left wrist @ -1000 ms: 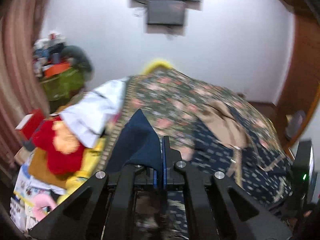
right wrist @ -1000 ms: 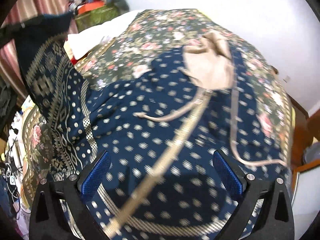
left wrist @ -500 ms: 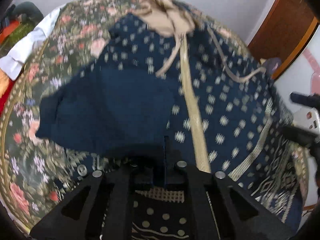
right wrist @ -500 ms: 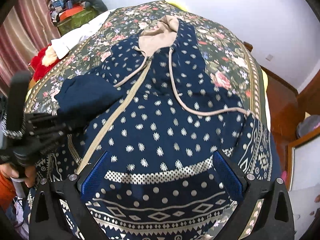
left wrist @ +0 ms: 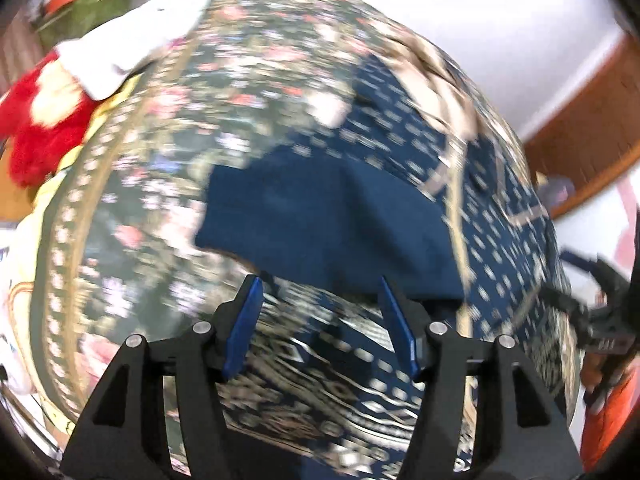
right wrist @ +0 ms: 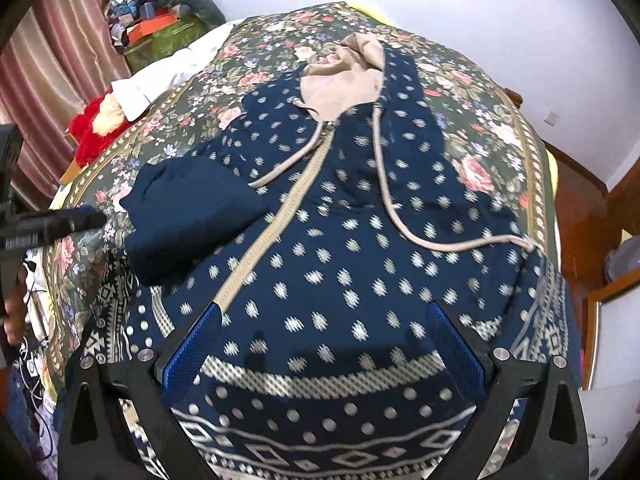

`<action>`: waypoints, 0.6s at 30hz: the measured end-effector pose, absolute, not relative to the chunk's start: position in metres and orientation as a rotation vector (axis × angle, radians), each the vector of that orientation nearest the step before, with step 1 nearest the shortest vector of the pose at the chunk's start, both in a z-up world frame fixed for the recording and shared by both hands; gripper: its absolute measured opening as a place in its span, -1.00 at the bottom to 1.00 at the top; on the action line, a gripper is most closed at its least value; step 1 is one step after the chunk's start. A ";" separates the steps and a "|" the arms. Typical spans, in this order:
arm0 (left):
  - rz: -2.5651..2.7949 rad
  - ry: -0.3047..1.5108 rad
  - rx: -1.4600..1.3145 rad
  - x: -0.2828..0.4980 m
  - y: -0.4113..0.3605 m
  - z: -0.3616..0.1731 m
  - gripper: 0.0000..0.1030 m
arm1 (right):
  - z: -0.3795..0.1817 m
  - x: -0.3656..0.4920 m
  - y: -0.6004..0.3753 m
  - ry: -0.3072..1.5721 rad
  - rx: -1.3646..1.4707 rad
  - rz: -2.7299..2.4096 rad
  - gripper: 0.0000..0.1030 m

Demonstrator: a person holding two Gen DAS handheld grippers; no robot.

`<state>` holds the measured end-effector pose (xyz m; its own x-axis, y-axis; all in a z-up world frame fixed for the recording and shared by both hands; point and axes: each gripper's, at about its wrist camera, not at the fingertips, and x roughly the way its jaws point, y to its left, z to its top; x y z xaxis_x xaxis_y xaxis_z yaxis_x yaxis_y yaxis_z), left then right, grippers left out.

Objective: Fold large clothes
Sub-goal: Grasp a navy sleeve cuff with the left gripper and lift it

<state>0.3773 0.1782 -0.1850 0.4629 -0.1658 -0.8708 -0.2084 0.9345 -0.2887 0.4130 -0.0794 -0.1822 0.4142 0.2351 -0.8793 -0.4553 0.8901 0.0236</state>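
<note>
Lying folded across the hoodie (right wrist: 360,216), its sleeve (right wrist: 188,220).

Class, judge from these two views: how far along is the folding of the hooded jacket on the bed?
Done: one sleeve lies folded across the jacket front. In hand: nothing; the left hand-held gripper has just opened, empty, and the right hand-held gripper is open. Left: the other sleeve, hood and body stay spread out.
</note>
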 end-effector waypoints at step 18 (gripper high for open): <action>0.107 1.117 -0.682 0.440 0.254 -0.265 -0.61 | -0.248 0.476 0.010 1.166 -0.293 0.494 0.97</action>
<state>0.4398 0.2542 -0.2654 0.4560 -0.2508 -0.8539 -0.4077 0.7940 -0.4509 0.4761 0.0099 -0.2483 0.3045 0.2180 -0.9272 -0.5145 0.8569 0.0325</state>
